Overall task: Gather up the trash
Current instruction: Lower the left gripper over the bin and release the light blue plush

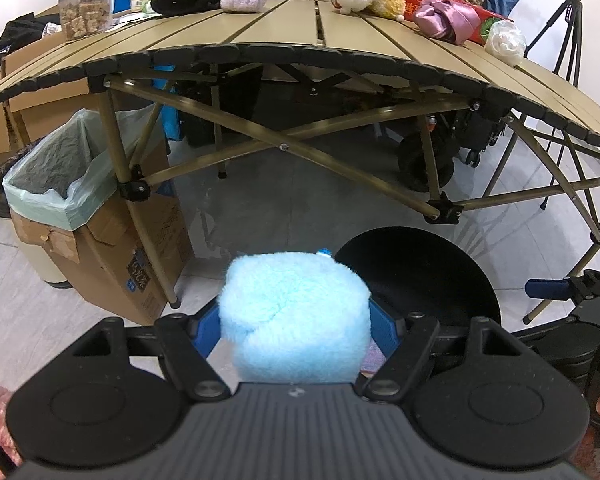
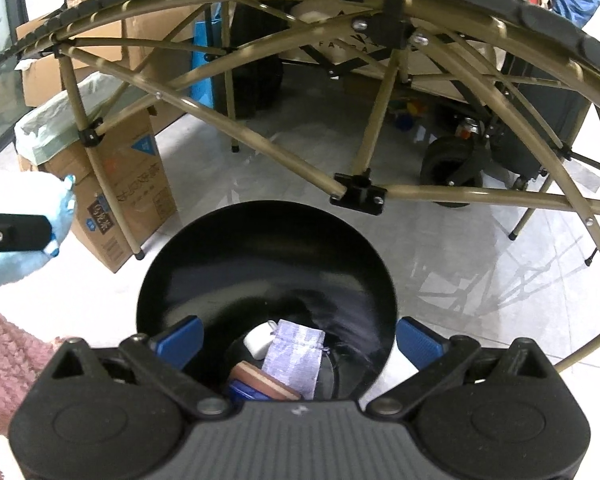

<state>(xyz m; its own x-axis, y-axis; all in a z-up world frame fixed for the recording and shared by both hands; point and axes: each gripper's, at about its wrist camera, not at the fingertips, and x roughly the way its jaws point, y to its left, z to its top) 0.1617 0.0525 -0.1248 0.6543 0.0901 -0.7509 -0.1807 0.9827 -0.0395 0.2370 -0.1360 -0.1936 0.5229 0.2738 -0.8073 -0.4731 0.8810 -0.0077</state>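
A fluffy light-blue plush (image 1: 296, 316) fills my left gripper (image 1: 296, 326), whose blue pads press on both its sides. The same plush (image 2: 24, 232) shows at the left edge of the right wrist view, clamped by a black finger. A round black bin (image 2: 268, 272) stands on the floor right below my right gripper (image 2: 298, 338), which is open wide with nothing between its blue pads. Inside the bin lie a lilac pouch (image 2: 294, 354), a small white object (image 2: 258, 342) and a brown flat item (image 2: 266, 384). From the left wrist, the black bin (image 1: 420, 276) sits just right of the plush.
A folding table (image 1: 300, 28) with soft toys, a jar and clutter stands ahead, its brace bars (image 2: 380, 120) crossing low above the bin. A cardboard box with a pale green liner (image 1: 60, 176) stands left. A wheeled cart (image 1: 428, 160) and a tripod (image 1: 568, 40) are behind.
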